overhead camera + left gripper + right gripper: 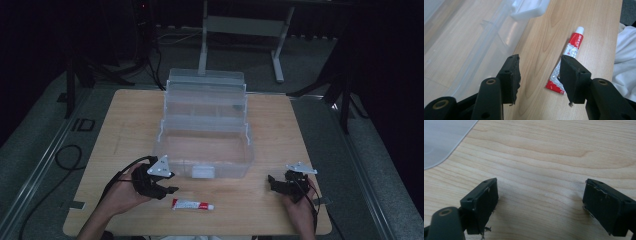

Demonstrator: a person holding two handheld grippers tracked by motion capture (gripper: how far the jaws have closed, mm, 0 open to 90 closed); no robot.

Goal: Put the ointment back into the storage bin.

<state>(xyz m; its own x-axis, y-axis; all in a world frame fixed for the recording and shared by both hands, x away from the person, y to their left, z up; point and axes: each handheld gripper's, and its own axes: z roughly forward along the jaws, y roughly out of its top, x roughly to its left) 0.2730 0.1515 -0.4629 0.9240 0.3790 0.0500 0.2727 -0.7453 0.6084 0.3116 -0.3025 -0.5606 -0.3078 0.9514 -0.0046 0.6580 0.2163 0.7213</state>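
The left gripper (167, 186) is hovering at the table's (125, 125) near-left, its jaws standing apart with only bare wood between them; the red-and-white tube (193, 205) is lying flat just right of it, near the front edge, untouched. Behind, the clear tiered box (202, 150) is standing open; farther right, the right gripper (274, 182) is waiting wide open over wood.

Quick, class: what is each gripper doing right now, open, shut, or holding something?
Left gripper: open, holding nothing; red tube beside one jaw.
Right gripper: open wide, empty, above the table.
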